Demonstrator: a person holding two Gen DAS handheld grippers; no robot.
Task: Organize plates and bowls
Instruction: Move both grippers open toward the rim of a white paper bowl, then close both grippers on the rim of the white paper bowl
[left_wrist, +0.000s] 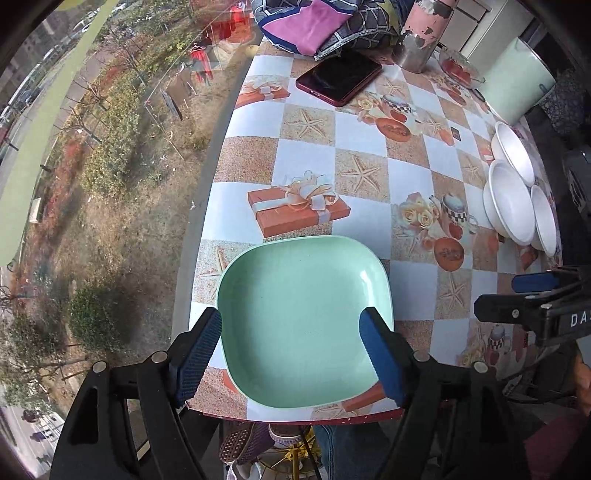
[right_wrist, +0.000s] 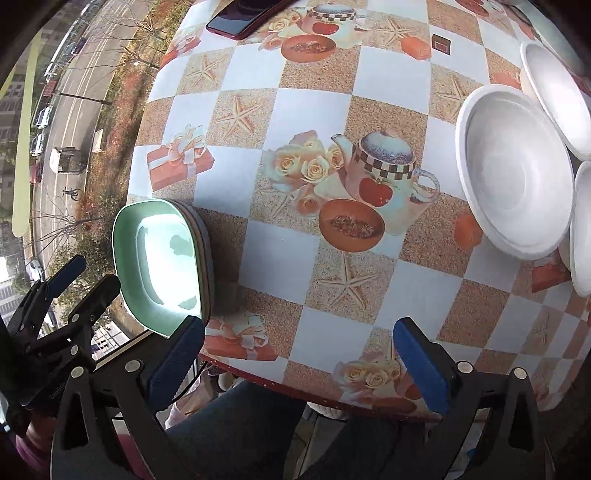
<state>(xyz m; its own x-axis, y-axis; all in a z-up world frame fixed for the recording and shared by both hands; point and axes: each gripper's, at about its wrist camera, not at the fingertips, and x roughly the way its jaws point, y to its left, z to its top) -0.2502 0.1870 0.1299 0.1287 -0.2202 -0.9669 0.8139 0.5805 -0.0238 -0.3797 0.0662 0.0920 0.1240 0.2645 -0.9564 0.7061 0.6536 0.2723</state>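
A mint-green square plate (left_wrist: 303, 314) lies near the table's front left corner. In the right wrist view the green plate (right_wrist: 162, 258) tops a short stack, with other rims showing beneath it. My left gripper (left_wrist: 291, 321) hovers over it, open, a blue pad on either side and neither pressing it. Three white bowls (left_wrist: 511, 203) sit overlapping at the right side of the table, the nearest bowl (right_wrist: 517, 177) facing up. My right gripper (right_wrist: 299, 363) is open over the table's front edge, with nothing between its fingers. It stands right of the plate (left_wrist: 532, 295).
At the back of the checked tablecloth (right_wrist: 314, 92) lie a dark red phone (left_wrist: 338, 77), a worn pink metal cup (left_wrist: 424, 33), a folded cloth (left_wrist: 321, 22), a glass dish (left_wrist: 460, 68) and a pale green pot (left_wrist: 517, 85). A window borders the table's left edge. A person's legs (right_wrist: 258, 432) are below the front edge.
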